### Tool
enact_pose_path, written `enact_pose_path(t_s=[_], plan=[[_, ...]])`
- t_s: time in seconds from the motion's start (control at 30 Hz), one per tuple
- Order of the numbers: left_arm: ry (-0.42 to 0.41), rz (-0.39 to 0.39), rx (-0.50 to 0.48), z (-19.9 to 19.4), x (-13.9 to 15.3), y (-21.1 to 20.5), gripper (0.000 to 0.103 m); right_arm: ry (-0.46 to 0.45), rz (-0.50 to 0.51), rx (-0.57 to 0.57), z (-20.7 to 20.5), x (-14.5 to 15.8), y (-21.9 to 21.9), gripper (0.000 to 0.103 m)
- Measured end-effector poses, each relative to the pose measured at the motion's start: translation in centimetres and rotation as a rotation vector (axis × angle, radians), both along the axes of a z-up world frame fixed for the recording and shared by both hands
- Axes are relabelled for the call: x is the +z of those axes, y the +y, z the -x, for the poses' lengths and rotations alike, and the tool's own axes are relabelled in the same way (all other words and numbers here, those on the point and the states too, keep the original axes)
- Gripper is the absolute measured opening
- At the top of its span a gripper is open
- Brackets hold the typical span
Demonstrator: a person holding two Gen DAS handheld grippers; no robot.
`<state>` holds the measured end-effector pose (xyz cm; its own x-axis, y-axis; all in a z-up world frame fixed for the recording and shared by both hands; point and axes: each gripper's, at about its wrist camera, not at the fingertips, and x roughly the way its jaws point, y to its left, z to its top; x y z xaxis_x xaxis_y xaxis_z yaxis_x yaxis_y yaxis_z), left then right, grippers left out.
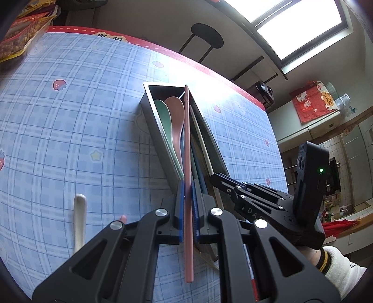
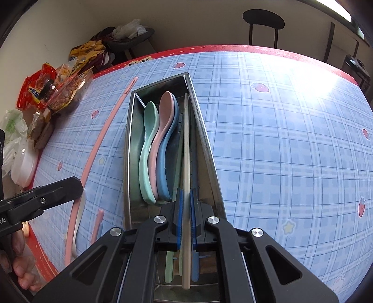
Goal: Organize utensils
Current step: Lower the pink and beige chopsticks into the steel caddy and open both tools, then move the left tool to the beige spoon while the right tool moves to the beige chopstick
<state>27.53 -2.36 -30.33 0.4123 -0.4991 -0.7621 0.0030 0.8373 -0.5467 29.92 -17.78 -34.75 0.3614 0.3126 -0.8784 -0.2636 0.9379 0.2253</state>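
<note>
A metal utensil box [image 1: 152, 114] [image 2: 206, 144] lies on the blue checked tablecloth. It holds a green spoon [image 2: 148, 149], a pink spoon [image 2: 163, 121] and a blue spoon [image 2: 166, 160]. My left gripper [image 1: 187, 209] is shut on a pink chopstick [image 1: 187, 149] that points along the box; it also shows in the right wrist view [image 2: 102, 130]. My right gripper [image 2: 185, 209] is shut on a cream chopstick [image 2: 186, 149] held over the box's right compartment; it also shows in the left wrist view [image 1: 205, 149].
A cream utensil handle [image 1: 79, 219] and a pink tip [image 1: 123, 218] lie on the cloth left of the box. Snack packets [image 2: 56, 91] and plastic bags [image 2: 14, 135] crowd the table's far left. A black stool [image 2: 263, 21] stands beyond the table's red edge [image 2: 233, 47].
</note>
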Motion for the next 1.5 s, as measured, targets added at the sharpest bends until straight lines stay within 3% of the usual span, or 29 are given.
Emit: enact_pose_path(t_s=[0.23,0.3,0.37,0.47,0.63,0.77,1.13,1.3,1.5], plan=[[0.021,0.015,0.0,-0.8,-0.5,-0.8,0.011,-0.035,-0.027,-0.006,0.7,1.5,-0.6,0.012],[0.033,0.025,-0.002,-1.0,-0.8,-1.3,0.011,-0.057,-0.04,-0.03,1.3,2.3,-1.4,0.024],[0.048,0.038,0.0,-1.4,-1.1,-1.8,0.011,-0.081,-0.038,-0.064,1.9,3.1,-2.3,0.045],[0.072,0.057,0.007,-2.0,-1.6,-2.8,0.011,-0.1,-0.044,-0.105,2.7,3.9,-3.7,0.066],[0.131,0.067,0.042,-3.1,-2.8,-4.4,0.011,-0.09,-0.043,-0.147,3.7,4.1,-6.0,0.082],[0.169,0.068,0.073,-3.7,-3.8,-5.4,0.011,-0.091,-0.049,-0.18,4.3,4.2,-7.4,0.087],[0.152,0.016,0.02,-5.5,-3.9,-7.2,0.013,-0.09,-0.071,-0.242,5.7,4.3,-9.8,0.088],[0.083,-0.009,-0.003,-4.7,-2.0,-6.5,0.014,-0.09,-0.096,-0.249,6.9,4.6,-9.9,0.088],[-0.065,-0.086,-0.042,-2.1,1.6,-4.0,0.018,-0.102,-0.098,-0.253,8.7,4.7,-10.1,0.088]])
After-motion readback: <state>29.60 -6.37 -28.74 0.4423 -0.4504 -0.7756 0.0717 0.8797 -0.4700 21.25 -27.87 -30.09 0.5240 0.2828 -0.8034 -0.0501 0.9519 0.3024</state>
